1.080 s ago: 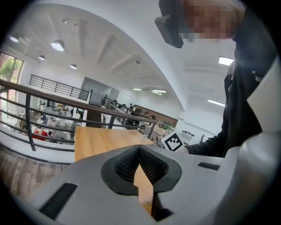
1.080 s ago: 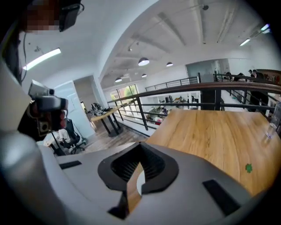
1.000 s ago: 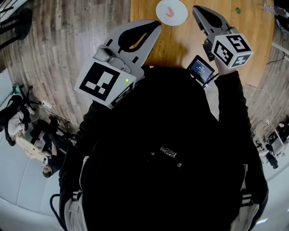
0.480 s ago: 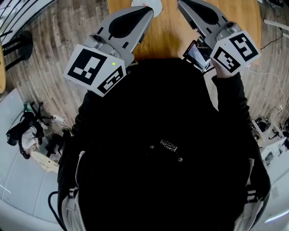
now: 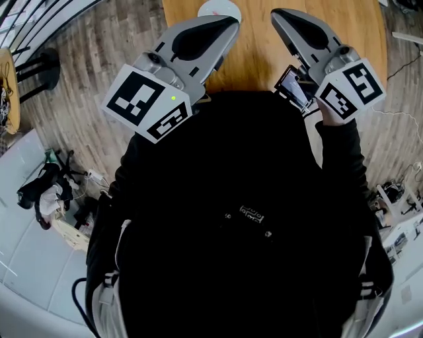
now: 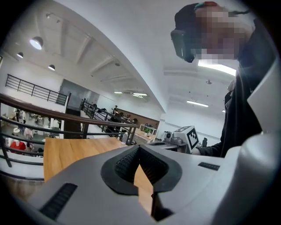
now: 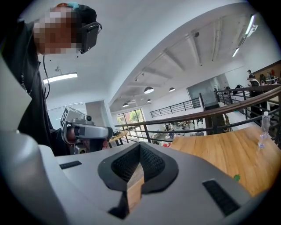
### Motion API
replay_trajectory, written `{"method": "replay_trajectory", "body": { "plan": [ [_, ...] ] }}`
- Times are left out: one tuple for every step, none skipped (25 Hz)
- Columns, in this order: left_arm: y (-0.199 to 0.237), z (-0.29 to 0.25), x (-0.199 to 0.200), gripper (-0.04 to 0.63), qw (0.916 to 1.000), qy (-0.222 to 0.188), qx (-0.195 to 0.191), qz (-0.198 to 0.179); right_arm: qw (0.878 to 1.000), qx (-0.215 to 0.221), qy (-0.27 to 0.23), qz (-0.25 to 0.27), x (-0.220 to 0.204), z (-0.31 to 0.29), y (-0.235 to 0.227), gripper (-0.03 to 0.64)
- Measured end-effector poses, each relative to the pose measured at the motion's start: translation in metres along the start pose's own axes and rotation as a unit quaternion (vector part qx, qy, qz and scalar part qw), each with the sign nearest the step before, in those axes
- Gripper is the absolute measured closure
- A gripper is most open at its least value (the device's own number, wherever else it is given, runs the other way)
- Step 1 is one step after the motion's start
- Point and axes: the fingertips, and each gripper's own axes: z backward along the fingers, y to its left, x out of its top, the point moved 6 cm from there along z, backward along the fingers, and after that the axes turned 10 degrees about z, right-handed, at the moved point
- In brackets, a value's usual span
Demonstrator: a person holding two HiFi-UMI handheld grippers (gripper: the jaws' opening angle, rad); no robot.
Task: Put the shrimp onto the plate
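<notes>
Only the near rim of the white plate (image 5: 218, 9) shows, at the top edge of the head view on the wooden table (image 5: 254, 49). The left gripper partly covers it. No shrimp can be made out on it. My left gripper (image 5: 231, 21) is held up close to my chest, its tip just right of the plate. Its jaws are shut with nothing between them (image 6: 139, 148). My right gripper (image 5: 277, 13) is raised beside it, also shut and empty (image 7: 140, 146). The right gripper view takes in the left gripper (image 7: 85, 131) from the side.
The table's near edge lies right in front of my body. A small green scrap (image 7: 237, 177) and a clear bottle (image 7: 262, 127) stand on the table's right part. Wood plank floor (image 5: 99, 66) lies to the left, with clutter (image 5: 46, 191) and cables beyond.
The head view has tipped toward my body. The plate slid from upper middle to the top edge, and the shrimp on it left the view. Both grippers stayed raised and shut.
</notes>
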Motion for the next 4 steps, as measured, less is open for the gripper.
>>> {"method": "replay_trajectory", "body": {
  "plan": [
    [-0.002, -0.005, 0.001, 0.589, 1.0, -0.001, 0.003, -0.002, 1.0, -0.002, 0.0, 0.002, 0.002, 0.008, -0.006, 0.6],
    [-0.002, -0.01, 0.001, 0.589, 1.0, -0.003, 0.007, -0.001, 1.0, -0.006, 0.004, 0.005, 0.003, 0.018, -0.011, 0.6],
    [-0.002, -0.015, 0.001, 0.589, 0.9999, -0.006, 0.012, 0.001, 1.0, -0.01, 0.008, 0.01, 0.005, 0.028, -0.017, 0.599],
    [-0.002, -0.02, 0.001, 0.589, 0.9998, -0.009, 0.017, 0.004, 1.0, -0.015, 0.013, 0.014, 0.006, 0.038, -0.024, 0.599]
  ]
}}
